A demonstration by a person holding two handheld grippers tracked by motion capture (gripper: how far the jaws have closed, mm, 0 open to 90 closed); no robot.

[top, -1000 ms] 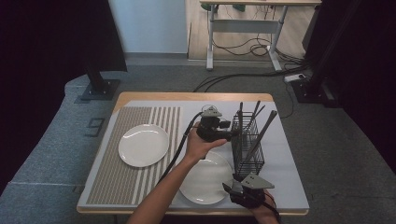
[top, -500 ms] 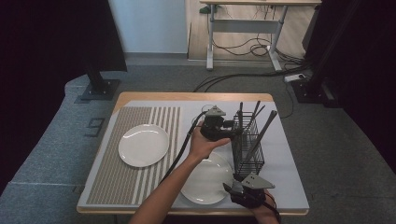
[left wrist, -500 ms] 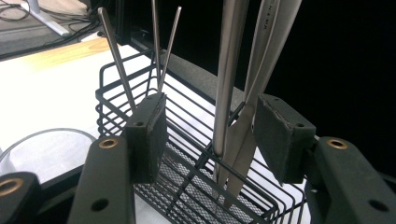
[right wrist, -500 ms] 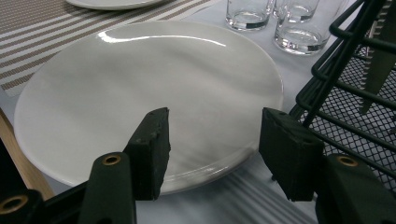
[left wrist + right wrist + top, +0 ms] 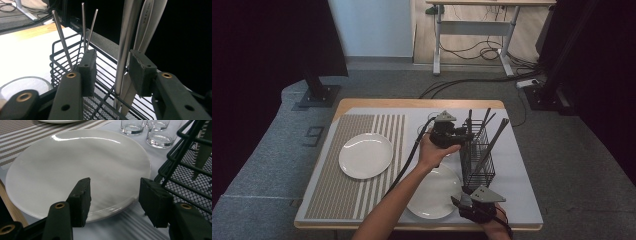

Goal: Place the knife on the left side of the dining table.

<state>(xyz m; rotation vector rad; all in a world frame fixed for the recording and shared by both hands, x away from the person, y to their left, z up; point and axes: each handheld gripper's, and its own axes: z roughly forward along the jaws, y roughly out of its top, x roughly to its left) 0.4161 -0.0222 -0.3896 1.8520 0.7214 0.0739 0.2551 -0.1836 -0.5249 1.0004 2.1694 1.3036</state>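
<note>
So the left gripper [image 5: 462, 136] was up at the black wire caddy [image 5: 478, 159], its jaws just closing in around a silver utensil handle [image 5: 124, 47] standing in there, with a gap still on the left pad's side. The right gripper [image 5: 113, 198] sat low by the near white plate [image 5: 75, 167], jaws spread with nothing in them. 2 glasses [image 5: 145, 130] stood behind that plate.
</note>
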